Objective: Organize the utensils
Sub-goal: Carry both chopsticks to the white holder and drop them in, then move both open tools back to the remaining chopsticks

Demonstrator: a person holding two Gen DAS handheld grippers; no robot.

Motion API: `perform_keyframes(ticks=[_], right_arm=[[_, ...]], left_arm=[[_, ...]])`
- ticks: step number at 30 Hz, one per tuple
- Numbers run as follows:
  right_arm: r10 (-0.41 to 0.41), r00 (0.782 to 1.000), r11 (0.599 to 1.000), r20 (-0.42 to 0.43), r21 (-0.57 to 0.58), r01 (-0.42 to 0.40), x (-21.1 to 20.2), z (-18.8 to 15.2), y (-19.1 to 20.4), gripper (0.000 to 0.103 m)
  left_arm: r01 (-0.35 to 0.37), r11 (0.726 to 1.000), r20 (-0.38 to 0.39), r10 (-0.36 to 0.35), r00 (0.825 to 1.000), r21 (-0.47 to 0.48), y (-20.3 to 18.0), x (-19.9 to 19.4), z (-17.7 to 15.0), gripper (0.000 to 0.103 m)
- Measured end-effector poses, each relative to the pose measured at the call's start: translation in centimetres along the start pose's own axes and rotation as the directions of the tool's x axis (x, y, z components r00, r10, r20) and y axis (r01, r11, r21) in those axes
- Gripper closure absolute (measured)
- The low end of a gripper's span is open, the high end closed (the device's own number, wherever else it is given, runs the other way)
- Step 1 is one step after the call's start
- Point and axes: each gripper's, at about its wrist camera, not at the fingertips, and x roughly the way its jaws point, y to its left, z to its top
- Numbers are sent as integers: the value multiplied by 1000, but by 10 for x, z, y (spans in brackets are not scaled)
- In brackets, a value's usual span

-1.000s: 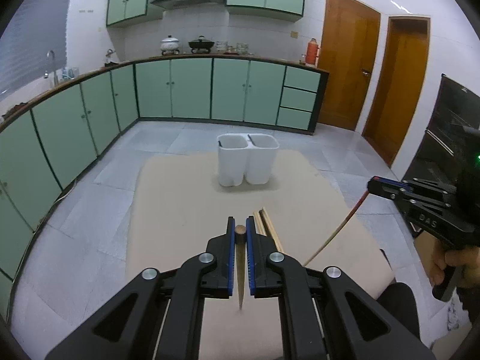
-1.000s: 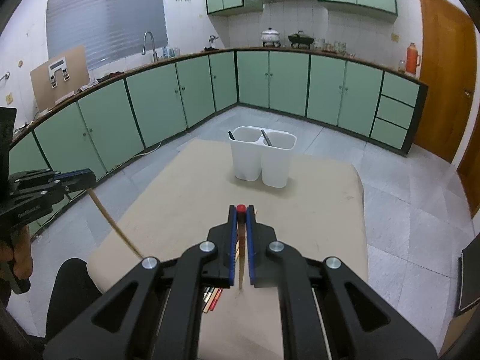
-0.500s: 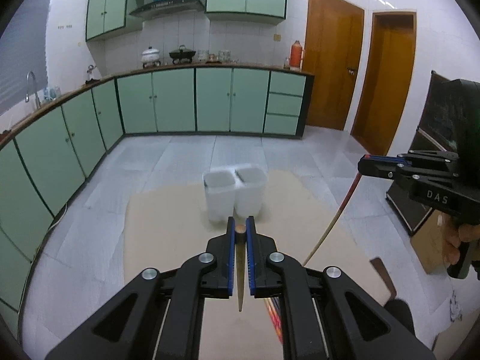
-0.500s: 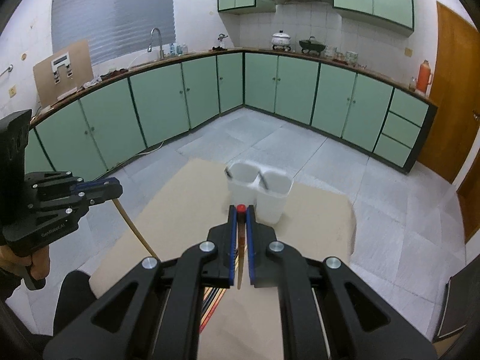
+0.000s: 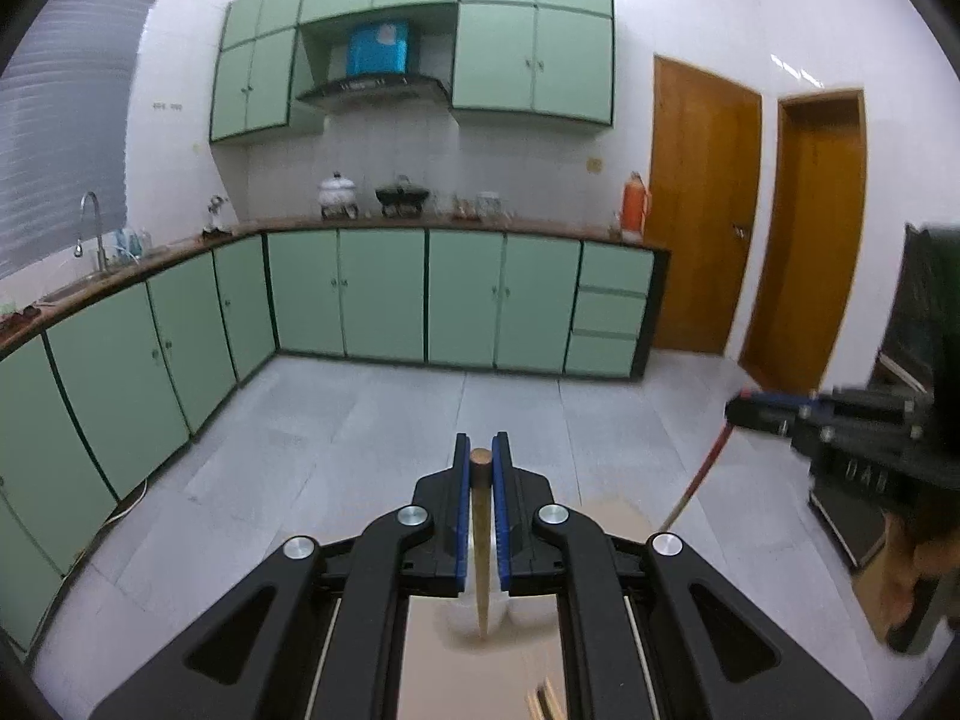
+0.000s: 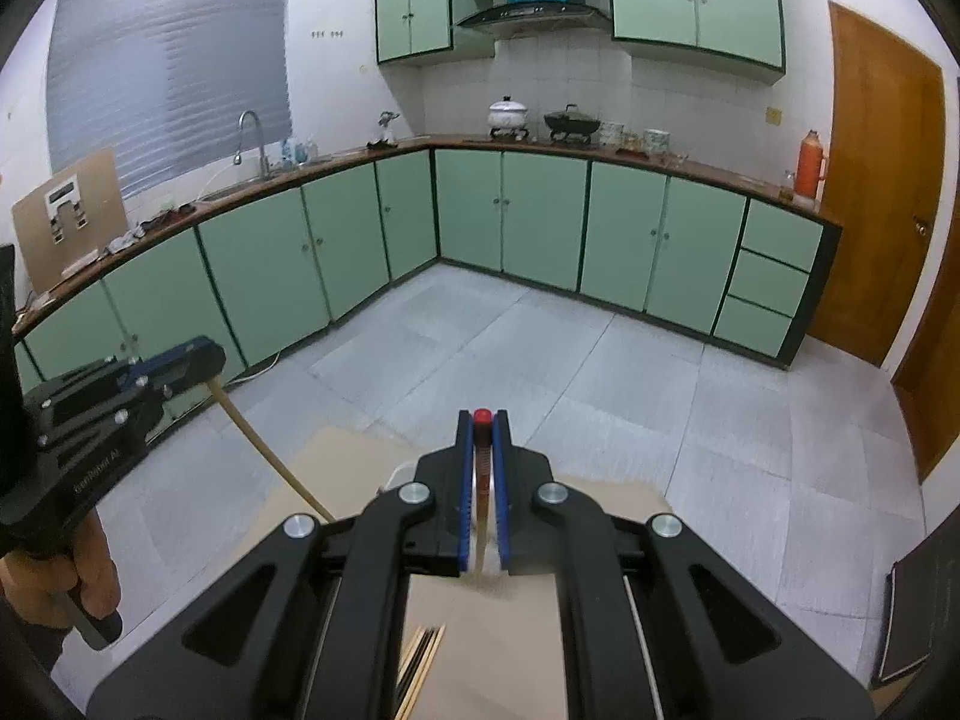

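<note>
**A:** so what's each hand got right now?

**B:** The left gripper [image 5: 480, 468] is clenched on a plain light-wood chopstick [image 5: 480, 540]. Round butt end sits up between the blue pads, and the stick hangs down toward the table. From the other camera you can see that same gripper [image 6: 207, 369] at the left edge with the pale stick [image 6: 264, 450] slanting down and away from it.

**A:** and the right?

**B:** Same deal. The right gripper [image 6: 482, 438] is clamped on a red-tipped chopstick [image 6: 480, 480], red cap poking out at the fingertips, shaft dropping below. In the left camera it's off to the right [image 5: 735, 408], a bit blurred, with the reddish stick [image 5: 696, 480] angling down from it.

**A:** where's the holder?

**B:** The white plastic two-compartment utensil holder [image 5: 462, 615] is mostly hidden behind the fingers in both views. You only catch slivers of white [image 6: 399, 471] low down under the jaws, sitting on the beige tabletop [image 6: 480, 648]. Can't tell what's inside it.

**A:** anything left on the table?

**B:** Yeah, a small bunch of loose chopsticks [image 6: 423, 666] lying on the near part of the table.
</note>
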Motion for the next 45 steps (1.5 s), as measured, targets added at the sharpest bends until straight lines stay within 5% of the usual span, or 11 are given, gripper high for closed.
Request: perform_keyframes(ticks=[6, 14, 21, 26, 30, 33, 41, 45], right_arm=[[-20, 1000, 1000, 3, 19, 20, 50, 10, -11, 98], [-33, 997, 999, -74, 37, 35, 120, -13, -20, 98], [-16, 992, 998, -126, 53, 23, 141, -41, -25, 94], [-4, 995, 997, -98, 78, 11, 123, -42, -27, 88], [16, 999, 995, -41, 97, -12, 86, -52, -29, 80], [37, 999, 994, -9, 101, -36, 58, -73, -27, 79], [57, 996, 997, 75, 55, -61, -20, -205, 4, 70], [60, 997, 996, 41, 70, -63, -32, -289, 26, 69]], left_arm=[[-13, 1000, 31, 13, 999, -10, 1, 51, 9, 96], [-20, 1000, -44, 19, 999, -24, 6, 117, -38, 96], [-19, 999, -91, 16, 996, -30, 13, 128, -65, 90], [-16, 1000, -80, 15, 997, -9, 16, 106, -60, 79], [-39, 999, -49, 40, 998, 22, 18, 71, -62, 55], [-33, 999, -42, 34, 999, 36, 20, 40, -75, 50], [-30, 998, -60, 33, 998, 51, 14, -47, -166, 39], [-47, 998, -62, 50, 997, 47, 8, -81, -223, 39]])
